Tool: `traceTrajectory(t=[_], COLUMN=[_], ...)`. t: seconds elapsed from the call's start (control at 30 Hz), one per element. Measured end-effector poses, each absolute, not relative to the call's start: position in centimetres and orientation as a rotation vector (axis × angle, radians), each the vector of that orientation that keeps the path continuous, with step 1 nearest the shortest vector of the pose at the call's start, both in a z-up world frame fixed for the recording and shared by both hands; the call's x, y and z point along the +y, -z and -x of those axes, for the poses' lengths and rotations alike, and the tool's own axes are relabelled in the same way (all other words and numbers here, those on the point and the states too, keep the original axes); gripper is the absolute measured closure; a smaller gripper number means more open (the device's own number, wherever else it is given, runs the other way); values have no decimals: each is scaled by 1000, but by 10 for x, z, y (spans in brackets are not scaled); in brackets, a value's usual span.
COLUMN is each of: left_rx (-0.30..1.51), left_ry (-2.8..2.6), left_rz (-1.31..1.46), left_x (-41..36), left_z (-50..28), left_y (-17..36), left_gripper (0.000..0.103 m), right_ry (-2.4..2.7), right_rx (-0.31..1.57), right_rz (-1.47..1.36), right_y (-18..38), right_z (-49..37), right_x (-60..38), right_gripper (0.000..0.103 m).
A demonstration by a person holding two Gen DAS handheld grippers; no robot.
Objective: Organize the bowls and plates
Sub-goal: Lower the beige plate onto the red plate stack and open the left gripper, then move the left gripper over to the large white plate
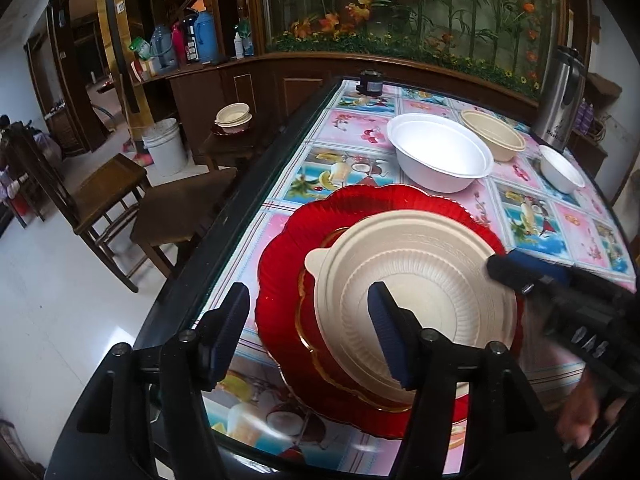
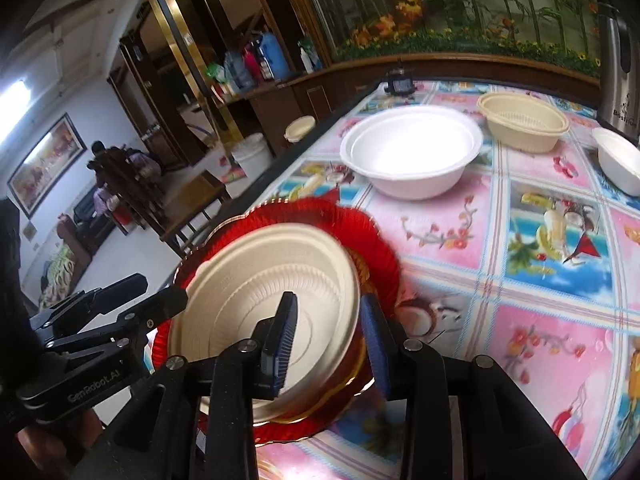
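Note:
A beige ribbed bowl (image 1: 416, 280) sits in a small red gold-rimmed plate (image 1: 312, 332), stacked on a large red scalloped plate (image 1: 288, 280) at the table's near left edge. My left gripper (image 1: 308, 332) is open, its fingers straddling the left rims of the plates and bowl without clamping. My right gripper (image 2: 330, 340) has its fingers astride the bowl's (image 2: 260, 300) right rim and the small red plate's (image 2: 348, 376) edge; they look closed on them. The stack looks tilted in the right wrist view. The right gripper also shows in the left wrist view (image 1: 520, 272).
A large white bowl (image 1: 440, 152), stacked beige bowls (image 1: 494, 136) and a small white bowl (image 1: 560, 168) stand farther back on the flowered tablecloth (image 2: 520, 320). A steel thermos (image 1: 560, 100) stands at the far right. Wooden chairs (image 1: 120, 200) and a bucket (image 1: 164, 146) are left of the table.

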State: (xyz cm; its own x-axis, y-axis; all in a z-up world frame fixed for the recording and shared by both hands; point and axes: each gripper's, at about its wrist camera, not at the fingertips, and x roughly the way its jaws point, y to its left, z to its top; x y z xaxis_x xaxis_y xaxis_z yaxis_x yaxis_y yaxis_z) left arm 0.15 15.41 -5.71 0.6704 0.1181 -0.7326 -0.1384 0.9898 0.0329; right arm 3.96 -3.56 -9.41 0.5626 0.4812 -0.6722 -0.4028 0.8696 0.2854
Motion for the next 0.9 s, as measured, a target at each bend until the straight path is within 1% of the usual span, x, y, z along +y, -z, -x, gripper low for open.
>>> traceTrajectory(t=[0.13, 0.27, 0.33, 0.4, 0.47, 0.5, 0.53, 0.6, 0.67, 0.77, 0.9], left_rx=[830, 830, 828, 832, 836, 838, 841, 852, 876, 924, 997], left_ry=[-151, -157, -152, -141, -138, -138, -134, -118, -93, -62, -35], left_rz=[18, 2, -9, -16, -22, -28, -31, -33, -34, -36, -12], left_x=[153, 149, 145, 141, 136, 133, 130, 122, 115, 104, 95], left_z=[-4, -7, -9, -14, -21, -25, -29, -38, -50, -74, -104], left_y=[57, 50, 45, 39, 34, 31, 29, 24, 22, 19, 16], left_gripper=[42, 42, 42, 39, 30, 29, 28, 28, 25, 25, 25], right_ry=[-527, -455, -402, -366, -333, -311, -282, -235, -224, -222, -215], right_rx=[760, 646, 597, 580, 611, 650, 693, 721, 739, 737, 736], right_rz=[-121, -145, -174, -221, -284, -311, -319, -318, -343, -420, -494], right_y=[85, 73, 72, 79, 89, 96, 102, 107, 109, 109, 107], right_z=[-47, -66, -78, -90, -102, -110, -119, -127, -133, -137, -142], right_x=[-55, -88, -107, -128, -147, -156, -161, -170, -182, -201, -222], right_gripper=[65, 57, 55, 52, 47, 44, 41, 41, 34, 27, 26])
